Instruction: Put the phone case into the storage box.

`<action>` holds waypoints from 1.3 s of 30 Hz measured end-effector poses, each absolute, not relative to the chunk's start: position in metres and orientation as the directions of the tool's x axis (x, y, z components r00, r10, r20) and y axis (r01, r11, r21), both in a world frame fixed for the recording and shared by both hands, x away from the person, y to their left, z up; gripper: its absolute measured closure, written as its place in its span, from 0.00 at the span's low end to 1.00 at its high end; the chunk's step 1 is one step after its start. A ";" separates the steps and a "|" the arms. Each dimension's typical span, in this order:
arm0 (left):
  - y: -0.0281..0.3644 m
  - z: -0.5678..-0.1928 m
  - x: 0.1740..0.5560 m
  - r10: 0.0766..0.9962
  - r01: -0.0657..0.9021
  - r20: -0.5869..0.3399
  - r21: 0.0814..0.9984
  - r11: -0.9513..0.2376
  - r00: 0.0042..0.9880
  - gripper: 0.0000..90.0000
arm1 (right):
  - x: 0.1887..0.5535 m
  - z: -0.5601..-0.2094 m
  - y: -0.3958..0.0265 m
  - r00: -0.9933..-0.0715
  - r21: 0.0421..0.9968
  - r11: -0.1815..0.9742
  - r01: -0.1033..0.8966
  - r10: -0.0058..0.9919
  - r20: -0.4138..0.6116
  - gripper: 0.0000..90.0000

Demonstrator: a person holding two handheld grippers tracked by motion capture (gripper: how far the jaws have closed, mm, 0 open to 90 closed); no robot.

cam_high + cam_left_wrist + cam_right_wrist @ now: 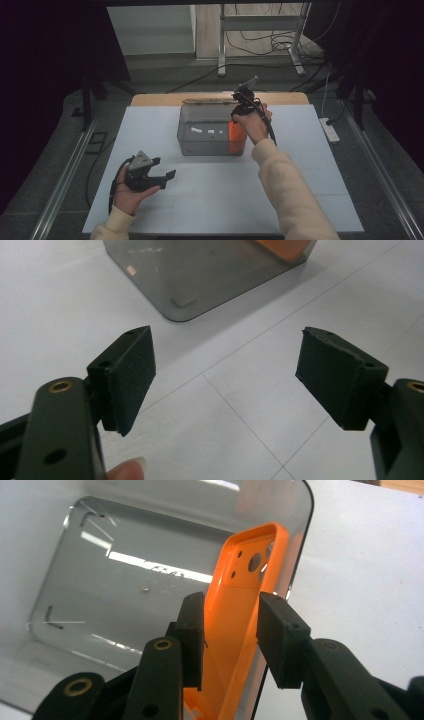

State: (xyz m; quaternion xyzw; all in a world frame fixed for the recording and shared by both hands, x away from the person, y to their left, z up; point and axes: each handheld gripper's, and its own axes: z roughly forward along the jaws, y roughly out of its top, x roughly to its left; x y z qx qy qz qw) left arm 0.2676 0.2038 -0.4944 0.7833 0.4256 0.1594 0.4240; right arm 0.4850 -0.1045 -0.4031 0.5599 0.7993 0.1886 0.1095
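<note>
Item 1, orange phone case [240, 630]: standing on edge against the right wall of the grey bin [65, 520], I am parting my right gripper [231, 630] around it, lifting straight out; left gripper [225, 375] idling open, empty.

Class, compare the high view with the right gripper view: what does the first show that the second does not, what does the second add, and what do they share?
High view alone: the left gripper, open and apart from the box, held low over the white table; the sleeve; the floor beyond.

Right gripper view alone: the camera holes in the orange phone case, which stands on edge against the box wall, and the right gripper with the case between its pads, a gap showing at one pad.

Both: the clear grey box with the case inside, and the table.
</note>
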 end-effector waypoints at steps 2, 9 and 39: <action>0.204 -0.494 0.268 0.802 0.532 -0.111 0.799 -0.279 0.586 0.26 | 0.484 -0.402 -0.106 -0.358 0.428 0.308 0.849 0.933 0.039 0.69; 0.204 -0.494 0.267 0.803 0.533 -0.111 0.799 -0.278 0.586 0.26 | 0.481 -0.397 -0.109 -0.381 0.439 0.322 0.839 0.923 0.050 0.63; 0.206 -0.496 0.269 0.806 0.539 -0.116 0.797 -0.273 0.580 0.26 | 0.460 -0.370 -0.127 -0.514 0.499 0.410 0.764 0.853 0.087 0.40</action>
